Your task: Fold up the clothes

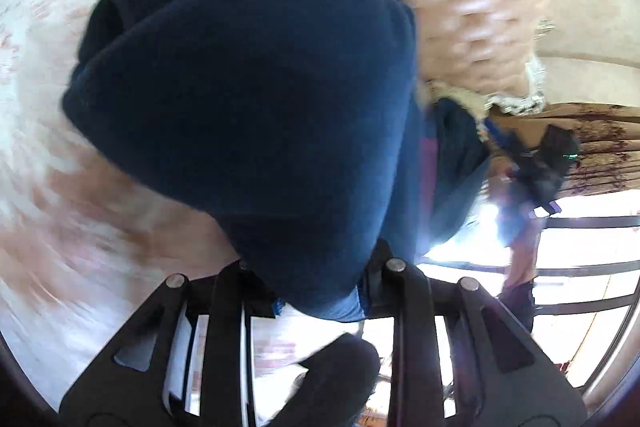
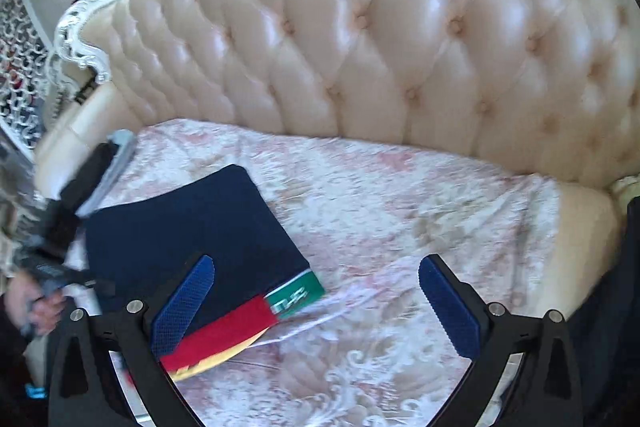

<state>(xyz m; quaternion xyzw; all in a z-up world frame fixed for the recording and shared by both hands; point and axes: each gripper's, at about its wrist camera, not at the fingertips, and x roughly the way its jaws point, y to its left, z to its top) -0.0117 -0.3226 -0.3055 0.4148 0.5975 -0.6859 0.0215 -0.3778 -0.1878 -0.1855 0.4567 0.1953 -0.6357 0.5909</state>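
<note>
A navy garment (image 1: 248, 99) fills most of the blurred left wrist view, bunched and hanging from my left gripper (image 1: 320, 291), whose jaws are shut on its lower fold. In the right wrist view the same navy garment (image 2: 192, 227) lies partly on the bed, with a red band (image 2: 224, 335) and a green patch (image 2: 298, 291) at its near edge. My right gripper (image 2: 316, 303) is open and empty, with blue pads (image 2: 184, 303) wide apart; its left pad is over the garment's red edge. The left gripper's body (image 2: 80, 195) shows at the left, by the garment.
A pink and white patterned bedspread (image 2: 400, 211) covers the bed. A cream tufted headboard (image 2: 380, 27) stands behind it, with a carved white frame edge (image 2: 80, 39) at the left. A bright window with dark bars (image 1: 580, 267) shows in the left wrist view.
</note>
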